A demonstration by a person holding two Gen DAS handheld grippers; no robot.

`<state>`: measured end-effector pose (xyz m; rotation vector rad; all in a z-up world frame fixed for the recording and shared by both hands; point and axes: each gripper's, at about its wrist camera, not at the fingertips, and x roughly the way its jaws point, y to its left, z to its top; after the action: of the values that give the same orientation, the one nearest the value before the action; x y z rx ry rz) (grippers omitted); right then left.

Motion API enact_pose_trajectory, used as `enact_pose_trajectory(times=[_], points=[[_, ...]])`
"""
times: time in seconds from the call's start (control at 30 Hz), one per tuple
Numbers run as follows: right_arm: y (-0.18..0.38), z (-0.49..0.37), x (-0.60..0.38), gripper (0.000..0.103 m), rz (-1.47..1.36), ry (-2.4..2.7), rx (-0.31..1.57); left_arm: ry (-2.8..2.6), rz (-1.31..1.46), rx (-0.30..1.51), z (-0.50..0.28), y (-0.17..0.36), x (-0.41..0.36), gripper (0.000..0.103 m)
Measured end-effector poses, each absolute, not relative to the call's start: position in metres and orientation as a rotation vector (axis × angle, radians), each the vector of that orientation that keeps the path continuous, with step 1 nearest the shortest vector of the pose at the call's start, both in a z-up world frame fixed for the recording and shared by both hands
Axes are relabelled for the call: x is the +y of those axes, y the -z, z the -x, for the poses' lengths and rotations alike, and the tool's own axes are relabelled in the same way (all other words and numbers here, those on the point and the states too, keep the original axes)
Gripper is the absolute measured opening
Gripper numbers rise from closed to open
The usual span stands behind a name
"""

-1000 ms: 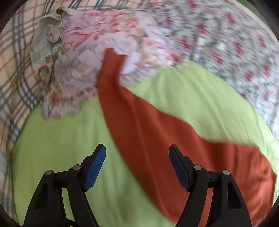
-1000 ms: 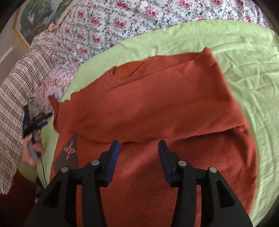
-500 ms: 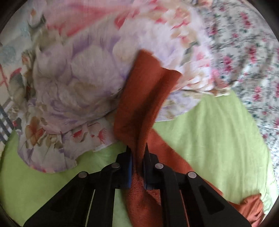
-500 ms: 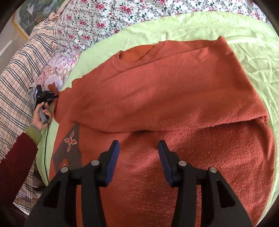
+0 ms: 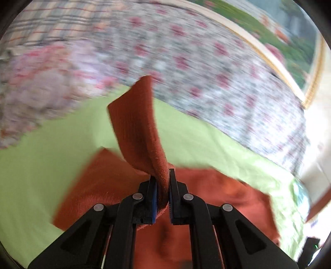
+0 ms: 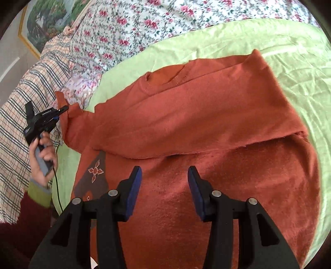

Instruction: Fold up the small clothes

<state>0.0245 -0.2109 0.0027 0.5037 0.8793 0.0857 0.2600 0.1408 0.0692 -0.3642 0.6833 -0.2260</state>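
Note:
A rust-orange knit sweater (image 6: 196, 115) lies on a lime-green sheet (image 6: 289, 41), its right side folded over the body; the neckline is at the far side. My left gripper (image 5: 161, 178) is shut on the sweater's left sleeve (image 5: 138, 124), whose cuff end stands up above the jaws. In the right wrist view the left gripper (image 6: 64, 108) pinches that sleeve at the sweater's left edge. My right gripper (image 6: 164, 173) is open and empty, hovering over the lower body of the sweater.
A floral bedspread (image 6: 144, 22) and a plaid cloth (image 6: 18, 103) lie beyond and left of the green sheet. A crumpled pale floral garment (image 6: 80, 87) sits by the held sleeve. A framed landscape picture (image 6: 47, 18) hangs behind.
My left gripper went from open over the sleeve to shut on it, then lifted and swung the sleeve away from the floral garment. My right gripper stayed open over the sweater.

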Motion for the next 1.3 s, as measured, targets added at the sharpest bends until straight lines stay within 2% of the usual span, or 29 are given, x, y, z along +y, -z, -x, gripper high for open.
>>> enact_pose_trajectory(times=[0.23, 0.43, 0.5, 0.53, 0.6, 0.67, 0.93, 1.0, 1.03, 1.07, 1.17, 1.3], points=[[-0.002, -0.003, -0.238, 0.048, -0.538, -0.026, 0.852, 0.456, 0.221, 0.784, -0.233, -0.037, -0.01, 0.007], [-0.001, 0.006, -0.256, 0.048, -0.567, 0.024, 0.841, 0.511, 0.054, 0.876, -0.229, 0.017, -0.08, 0.01], [-0.003, 0.006, -0.26, 0.048, -0.571, 0.036, 0.833, 0.516, 0.033, 0.912, -0.227, 0.03, -0.086, 0.02], [-0.004, 0.006, -0.261, 0.048, -0.572, 0.039, 0.83, 0.518, 0.03, 0.921, -0.225, 0.033, -0.086, 0.022], [-0.005, 0.003, -0.26, 0.048, -0.572, 0.036, 0.825, 0.539, 0.045, 0.932, -0.22, 0.033, -0.083, 0.044], [-0.006, -0.004, -0.257, 0.048, -0.57, 0.024, 0.828, 0.536, 0.046, 0.915, -0.211, 0.027, -0.072, 0.055], [0.0, -0.057, -0.24, 0.049, -0.587, -0.06, 0.836, 0.384, 0.026, 0.863, -0.155, 0.007, 0.015, 0.06], [0.001, -0.077, -0.237, 0.053, -0.603, -0.075, 0.841, 0.297, 0.04, 0.856, -0.148, 0.004, 0.043, 0.06], [0.002, -0.091, -0.235, 0.059, -0.609, -0.087, 0.84, 0.239, 0.056, 0.859, -0.145, 0.005, 0.061, 0.06], [0.002, -0.1, -0.234, 0.063, -0.612, -0.095, 0.836, 0.173, 0.077, 0.868, -0.144, 0.008, 0.08, 0.06], [0.007, -0.137, -0.231, 0.063, -0.631, -0.116, 0.834, 0.025, 0.155, 0.916, -0.154, 0.017, 0.133, 0.06], [0.022, -0.181, -0.228, 0.063, -0.632, -0.114, 0.871, -0.011, 0.21, 0.957, -0.172, 0.028, 0.156, 0.061]])
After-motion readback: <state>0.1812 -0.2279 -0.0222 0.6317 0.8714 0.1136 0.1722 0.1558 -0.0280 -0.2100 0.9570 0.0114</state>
